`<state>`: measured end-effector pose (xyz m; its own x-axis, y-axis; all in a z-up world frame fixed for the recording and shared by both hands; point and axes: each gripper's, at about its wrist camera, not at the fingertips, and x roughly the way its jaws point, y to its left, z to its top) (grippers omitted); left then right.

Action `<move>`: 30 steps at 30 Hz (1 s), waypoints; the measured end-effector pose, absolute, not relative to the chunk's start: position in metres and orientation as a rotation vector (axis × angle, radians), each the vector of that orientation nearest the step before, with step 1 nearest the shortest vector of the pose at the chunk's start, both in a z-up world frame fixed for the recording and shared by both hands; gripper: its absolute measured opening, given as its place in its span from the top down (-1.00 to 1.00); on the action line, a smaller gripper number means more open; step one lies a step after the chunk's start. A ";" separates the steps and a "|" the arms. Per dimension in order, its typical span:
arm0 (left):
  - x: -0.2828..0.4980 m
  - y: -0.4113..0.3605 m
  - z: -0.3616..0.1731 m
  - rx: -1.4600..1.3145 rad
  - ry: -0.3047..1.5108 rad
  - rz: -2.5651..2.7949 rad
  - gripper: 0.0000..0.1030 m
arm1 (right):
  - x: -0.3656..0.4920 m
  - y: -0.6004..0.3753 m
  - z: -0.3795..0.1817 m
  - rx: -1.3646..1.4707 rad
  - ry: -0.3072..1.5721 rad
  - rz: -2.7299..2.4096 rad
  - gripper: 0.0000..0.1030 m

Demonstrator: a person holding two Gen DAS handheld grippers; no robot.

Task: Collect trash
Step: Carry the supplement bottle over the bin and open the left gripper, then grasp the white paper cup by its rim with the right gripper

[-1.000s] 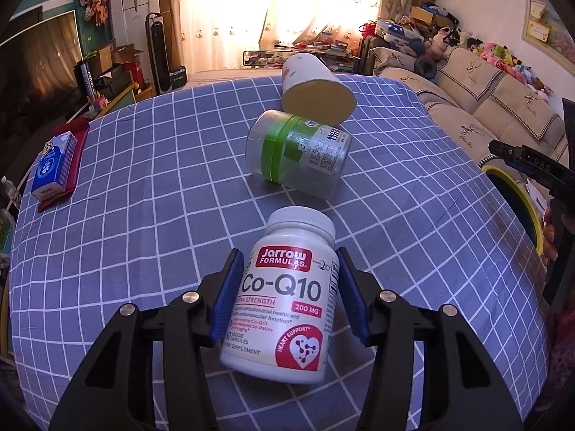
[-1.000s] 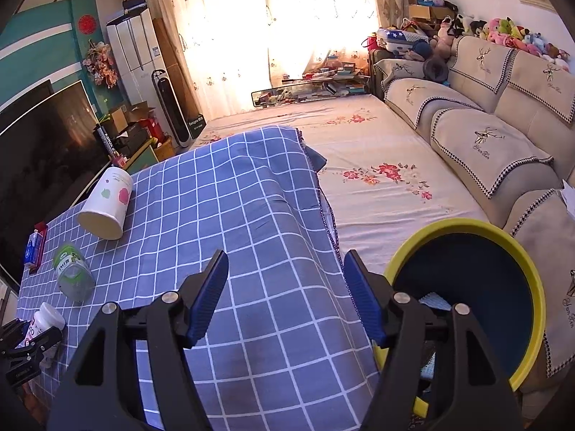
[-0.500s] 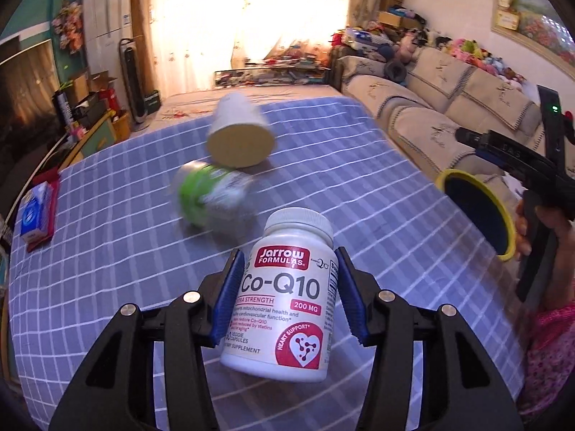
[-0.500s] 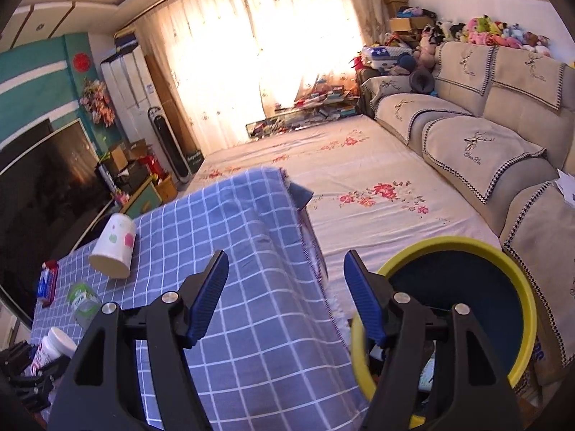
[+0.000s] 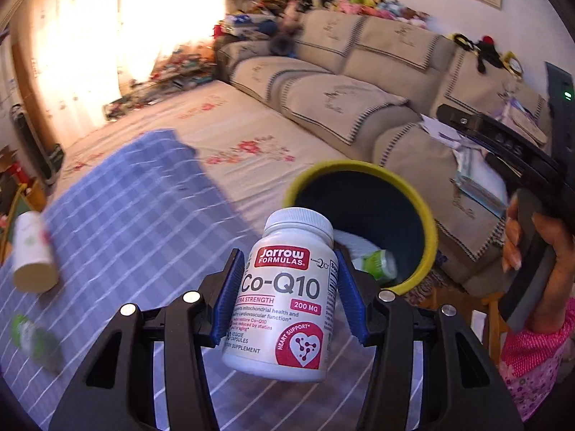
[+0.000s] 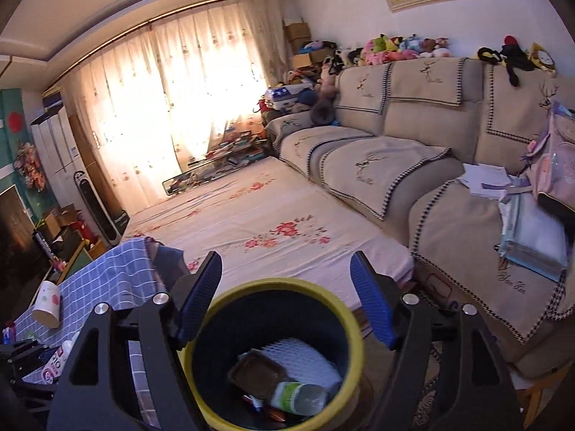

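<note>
White supplement bottle (image 5: 287, 298) clamped in my left gripper (image 5: 287, 294), short of the bin (image 5: 429, 222) (right gripper (image 6: 285, 301) wide open, empty); next, carry it over the rim and release.

left gripper (image 5: 287, 296): blue pads squeezing a white pill bottle (image 5: 284, 294) by its sides, holding it upright
right gripper (image 6: 285, 300): jaws standing wide apart, gripping nothing
right hand (image 5: 539, 237): wrapping the grip handle, fingers curled

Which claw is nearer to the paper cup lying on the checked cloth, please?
The left. The left claw, shut on the pill bottle, is above the cloth with the paper cup to its left; the right claw hangs over the bin.
</note>
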<state>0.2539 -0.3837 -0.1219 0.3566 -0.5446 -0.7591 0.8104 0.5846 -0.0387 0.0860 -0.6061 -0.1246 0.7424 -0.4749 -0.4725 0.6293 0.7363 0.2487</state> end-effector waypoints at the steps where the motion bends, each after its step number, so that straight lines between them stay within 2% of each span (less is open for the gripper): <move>1: 0.254 -0.399 -0.127 0.381 0.830 -0.920 0.00 | 0.078 -0.614 -0.128 0.420 0.401 -0.640 -0.37; 12: 0.276 -0.507 -0.174 0.446 0.931 -0.929 0.00 | 0.038 -0.656 -0.164 0.498 0.455 -0.723 -0.38; 14: 0.279 -0.514 -0.182 0.456 0.943 -0.908 -0.21 | 0.042 -0.654 -0.165 0.492 0.462 -0.714 -0.38; 15: 0.281 -0.515 -0.184 0.450 0.947 -0.895 -0.39 | 0.044 -0.652 -0.165 0.490 0.463 -0.707 -0.38; 16: 0.282 -0.515 -0.184 0.440 0.945 -0.888 -0.42 | 0.046 -0.650 -0.165 0.486 0.466 -0.697 -0.38; 20: 0.284 -0.485 -0.168 0.370 0.910 -0.866 -0.49 | 0.055 -0.641 -0.165 0.474 0.477 -0.672 -0.39; 22: 0.284 -0.458 -0.156 0.317 0.875 -0.850 -0.59 | 0.060 -0.634 -0.163 0.468 0.481 -0.657 -0.39; 30: 0.287 -0.289 -0.111 0.080 0.734 -0.669 -0.71 | 0.102 -0.588 -0.151 0.408 0.509 -0.542 -0.40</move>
<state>0.2871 -0.2888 -0.1113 0.5463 -0.5369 -0.6428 0.5910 0.7910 -0.1583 0.1015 -0.5882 -0.1511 0.7396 -0.3819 -0.5542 0.5774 0.7830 0.2311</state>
